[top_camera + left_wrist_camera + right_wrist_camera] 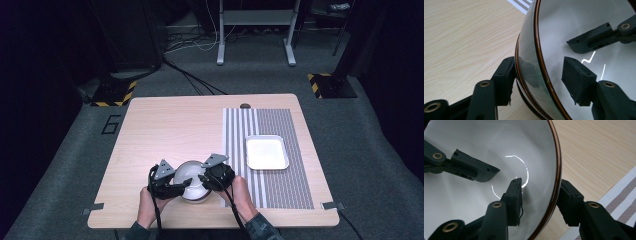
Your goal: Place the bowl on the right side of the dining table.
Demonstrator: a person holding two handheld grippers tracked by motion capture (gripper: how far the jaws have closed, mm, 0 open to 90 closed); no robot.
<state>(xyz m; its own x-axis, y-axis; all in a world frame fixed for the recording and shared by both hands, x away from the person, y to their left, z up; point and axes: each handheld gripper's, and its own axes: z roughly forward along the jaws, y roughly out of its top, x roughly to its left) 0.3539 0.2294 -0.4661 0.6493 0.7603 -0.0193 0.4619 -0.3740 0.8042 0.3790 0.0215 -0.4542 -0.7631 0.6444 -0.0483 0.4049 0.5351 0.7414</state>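
The left gripper [537, 80] straddles the left wall of the bowl [579, 27], one jaw outside against the wall, the other inside with a gap to the wall, so it is not clamped. The right gripper [541, 202] straddles the right wall in the same way; its outer jaw sits close to the rim and its inner jaw stands off the white inside, so its grip is also loose. In the high view the left gripper [167, 181] and right gripper [212, 175] flank the bowl [191, 180] at the table's near edge.

The bowl is round, glossy and white inside, with a thin brown rim and a pale, shiny outer wall.

It stands on a light wood-grain table [165, 130]. To the right lies a grey-and-white striped mat [270, 190] bearing a white rectangular tray [267, 152]. Grey carpet [365, 150] surrounds the table.
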